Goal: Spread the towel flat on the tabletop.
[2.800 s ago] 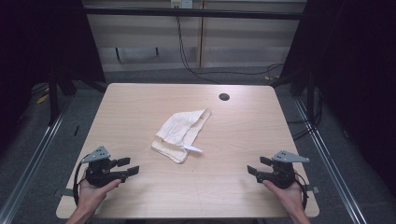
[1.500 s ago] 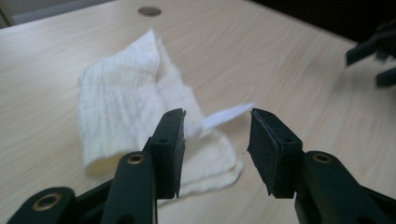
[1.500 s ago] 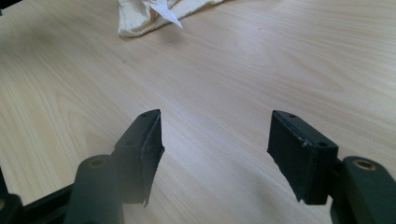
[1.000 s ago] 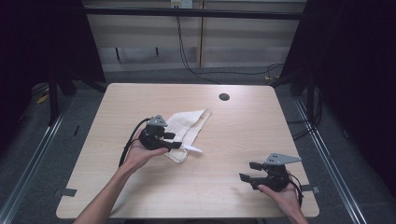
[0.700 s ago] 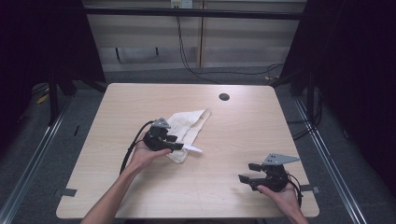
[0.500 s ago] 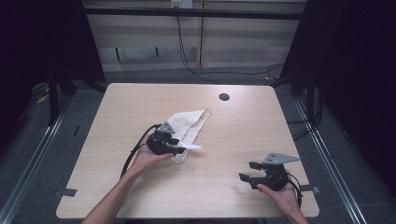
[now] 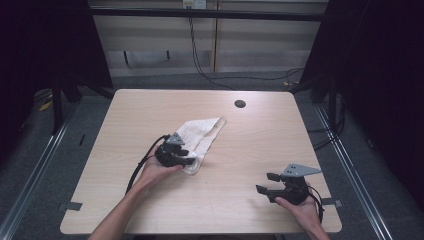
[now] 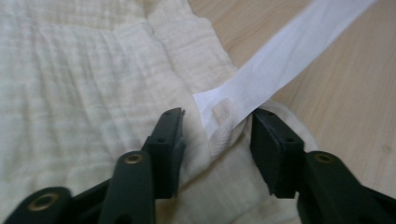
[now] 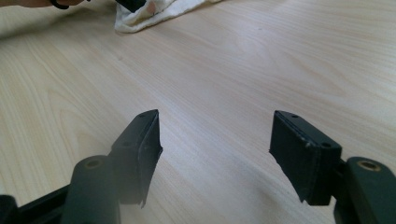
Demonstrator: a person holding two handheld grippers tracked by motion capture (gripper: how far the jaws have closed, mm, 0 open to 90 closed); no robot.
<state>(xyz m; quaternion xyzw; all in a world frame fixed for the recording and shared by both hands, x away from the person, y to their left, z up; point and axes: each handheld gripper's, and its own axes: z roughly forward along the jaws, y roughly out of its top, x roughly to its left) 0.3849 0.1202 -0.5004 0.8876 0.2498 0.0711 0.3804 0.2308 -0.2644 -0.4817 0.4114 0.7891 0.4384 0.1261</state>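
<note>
A crumpled cream cloth lies on the wooden table, a little left of the middle. My left gripper rests on the cloth's near corner. In the left gripper view the cloth has a white fabric tape sewn to it, running off to the upper right. The left gripper is open, its jaws partly closed either side of a raised fold where the tape joins. My right gripper sits near the table's front right, open, with bare wood between its jaws, far from the cloth.
A dark round grommet hole sits near the table's far edge. Black cables trail from both grippers. Metal rails run along the floor on both sides of the table, and more cables lie on the floor behind it.
My left gripper moved from the front left up to the cloth, then slid along its near edge to the corner with the tape. The right gripper shifted slightly left.
</note>
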